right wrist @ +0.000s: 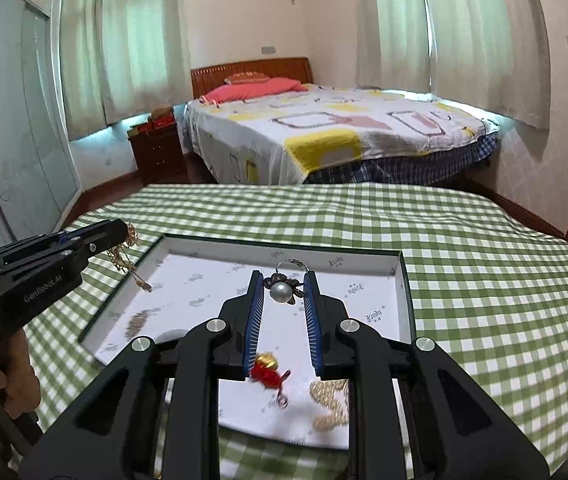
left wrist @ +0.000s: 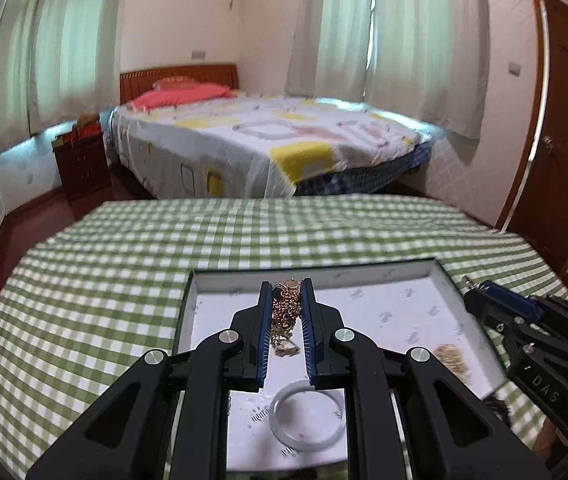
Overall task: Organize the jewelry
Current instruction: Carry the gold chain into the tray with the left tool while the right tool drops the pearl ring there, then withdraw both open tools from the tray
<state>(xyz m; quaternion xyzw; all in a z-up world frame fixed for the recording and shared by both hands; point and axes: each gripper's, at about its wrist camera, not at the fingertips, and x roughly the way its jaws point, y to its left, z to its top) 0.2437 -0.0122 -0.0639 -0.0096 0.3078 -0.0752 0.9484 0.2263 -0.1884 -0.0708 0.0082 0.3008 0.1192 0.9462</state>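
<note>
Left hand-held gripper (left wrist: 287, 294): I have it clenched on the gold chain (left wrist: 284, 312), over the tray (left wrist: 436, 276).
Right hand-held gripper (right wrist: 284, 284): clenched on my pearl ring (right wrist: 281, 290), above the tray.
Bangle (left wrist: 306, 416): in the tray.

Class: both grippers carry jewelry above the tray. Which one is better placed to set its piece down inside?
Probably the right gripper: its pearl ring hangs over the tray, while the left gripper dangles its gold chain at the tray's edge.
</note>
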